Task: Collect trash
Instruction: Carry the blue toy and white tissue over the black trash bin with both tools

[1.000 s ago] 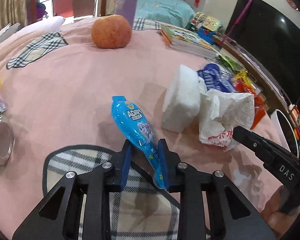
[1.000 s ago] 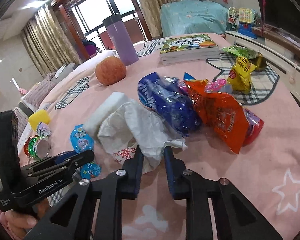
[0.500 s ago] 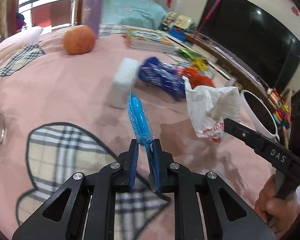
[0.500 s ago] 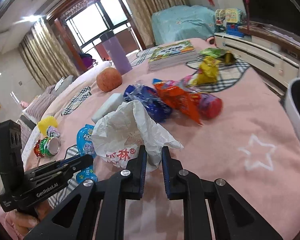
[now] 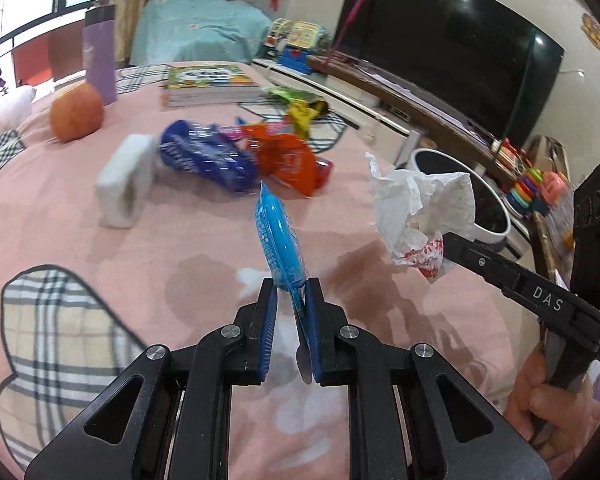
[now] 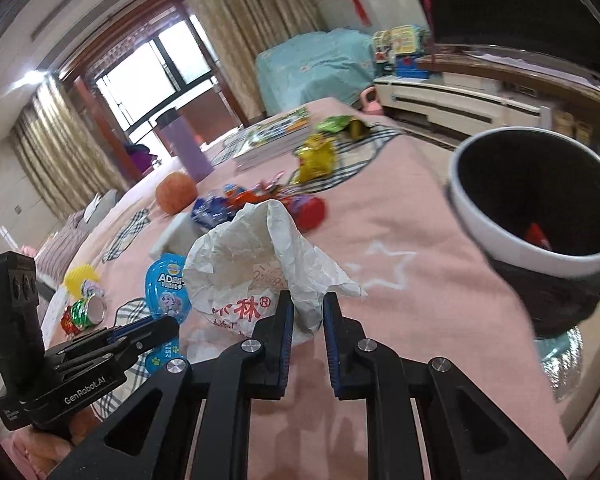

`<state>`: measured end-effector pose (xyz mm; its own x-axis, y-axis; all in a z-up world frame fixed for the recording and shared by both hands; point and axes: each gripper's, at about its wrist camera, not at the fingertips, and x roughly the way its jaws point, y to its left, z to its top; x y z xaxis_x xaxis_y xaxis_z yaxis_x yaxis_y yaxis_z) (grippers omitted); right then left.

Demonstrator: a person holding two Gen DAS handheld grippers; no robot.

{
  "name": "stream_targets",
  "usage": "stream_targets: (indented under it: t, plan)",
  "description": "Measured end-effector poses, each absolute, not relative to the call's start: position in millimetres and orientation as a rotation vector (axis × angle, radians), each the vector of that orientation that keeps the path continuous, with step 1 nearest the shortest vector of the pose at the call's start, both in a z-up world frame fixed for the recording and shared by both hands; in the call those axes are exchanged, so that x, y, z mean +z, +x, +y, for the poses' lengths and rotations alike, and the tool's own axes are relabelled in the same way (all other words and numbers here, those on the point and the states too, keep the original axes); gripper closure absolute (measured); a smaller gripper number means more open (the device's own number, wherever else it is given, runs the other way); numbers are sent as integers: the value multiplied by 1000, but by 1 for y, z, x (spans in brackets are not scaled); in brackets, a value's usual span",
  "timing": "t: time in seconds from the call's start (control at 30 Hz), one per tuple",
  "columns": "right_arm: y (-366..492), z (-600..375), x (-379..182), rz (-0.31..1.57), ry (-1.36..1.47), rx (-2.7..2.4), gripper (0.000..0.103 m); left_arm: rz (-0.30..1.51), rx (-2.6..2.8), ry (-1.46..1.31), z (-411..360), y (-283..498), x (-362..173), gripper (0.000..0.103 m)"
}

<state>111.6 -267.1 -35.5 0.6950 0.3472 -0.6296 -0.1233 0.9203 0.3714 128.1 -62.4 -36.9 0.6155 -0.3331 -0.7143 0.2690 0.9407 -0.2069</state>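
Left wrist: pink bedspread (image 5: 100,248) before a television (image 5: 440,60).

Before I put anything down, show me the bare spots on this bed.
Bare pink cover lies around the white star, between the crumpled bag and the bin. More lies between the foam block and the plaid patch. It is crowded from the orange across the snack packets to the books.

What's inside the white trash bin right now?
The white trash bin has a dark lining; one small red scrap shows near the near wall. Its rim hides the rest of the bottom, so other contents cannot be seen.
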Motion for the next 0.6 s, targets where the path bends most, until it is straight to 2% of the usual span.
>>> stream_targets:
  t: [0.6]
  plan:
    - [85,-337,-32,705,401,142,88,838,-472,-2,-137,128,-29,90]
